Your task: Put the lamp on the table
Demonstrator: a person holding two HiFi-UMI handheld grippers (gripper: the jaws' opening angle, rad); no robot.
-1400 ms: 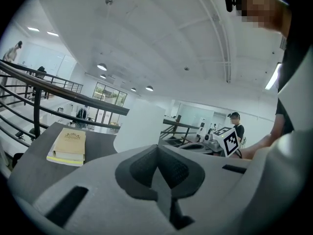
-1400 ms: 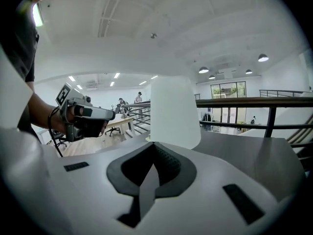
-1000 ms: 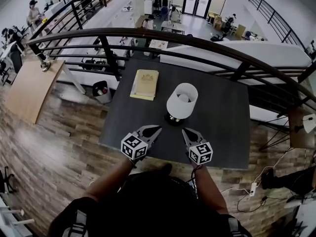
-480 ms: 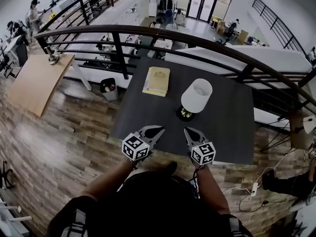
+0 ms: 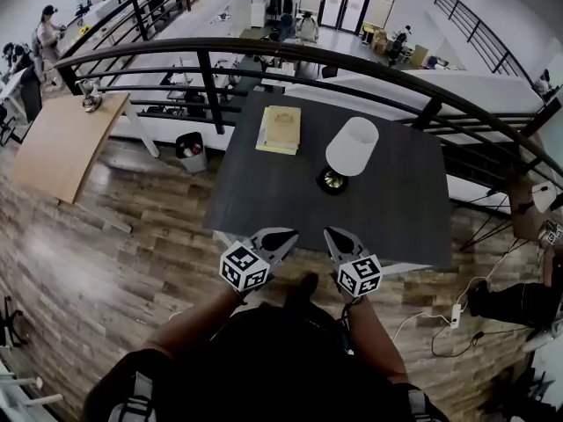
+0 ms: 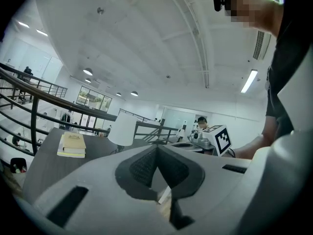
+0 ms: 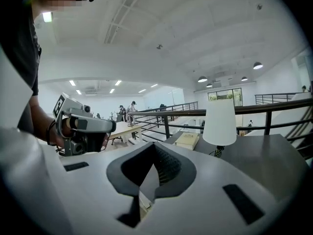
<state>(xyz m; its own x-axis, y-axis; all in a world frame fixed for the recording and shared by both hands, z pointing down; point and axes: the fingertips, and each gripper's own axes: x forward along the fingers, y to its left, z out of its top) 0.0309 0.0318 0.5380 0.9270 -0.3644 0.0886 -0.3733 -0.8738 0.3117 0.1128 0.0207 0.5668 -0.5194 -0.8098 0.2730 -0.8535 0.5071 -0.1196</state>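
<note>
A lamp [image 5: 350, 148] with a white shade and a dark round base stands upright on the dark grey table [image 5: 264, 196], right of the middle. Both grippers are held side by side near the table's front edge, well short of the lamp. My left gripper [image 5: 278, 238] is shut with nothing in it, and so is my right gripper [image 5: 334, 238]. In the left gripper view the lamp [image 6: 123, 129] stands far ahead beyond the shut left gripper [image 6: 157, 147]. In the right gripper view the lamp [image 7: 219, 122] stands ahead to the right of the shut right gripper [image 7: 154, 146].
A yellowish book [image 5: 281, 130] lies on the table left of the lamp. A dark railing [image 5: 211, 77] runs behind the table over a lower floor. A bin [image 5: 189, 152] and a wooden desk [image 5: 57, 143] stand to the left, and cables with a power strip [image 5: 454, 315] lie at right.
The person has backed away from the table: both grippers, earlier over its front part near the lamp's base, are now at its front edge. The lamp has stayed in place.
</note>
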